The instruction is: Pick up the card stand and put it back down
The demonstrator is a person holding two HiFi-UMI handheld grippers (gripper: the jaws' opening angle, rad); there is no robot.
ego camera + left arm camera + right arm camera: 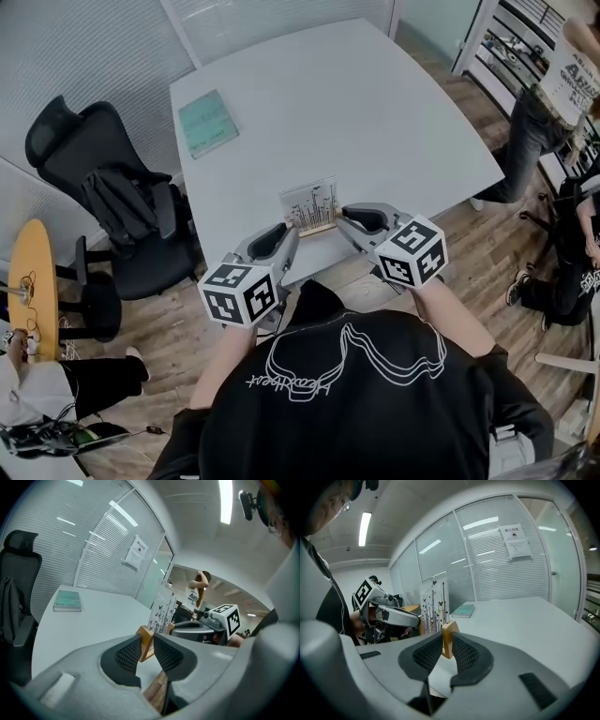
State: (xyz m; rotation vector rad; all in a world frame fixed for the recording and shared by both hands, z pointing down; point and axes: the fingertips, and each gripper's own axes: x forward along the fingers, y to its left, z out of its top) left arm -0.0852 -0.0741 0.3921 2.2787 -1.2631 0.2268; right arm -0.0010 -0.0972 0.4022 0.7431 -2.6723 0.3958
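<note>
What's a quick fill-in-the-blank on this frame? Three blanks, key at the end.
1. The left gripper and the right gripper each clamp one end of the card stand by its ___ base.
2. The green book lies on the white ___.
3. The office chair is ___ in colour.
Missing words: wooden; table; black.
</note>
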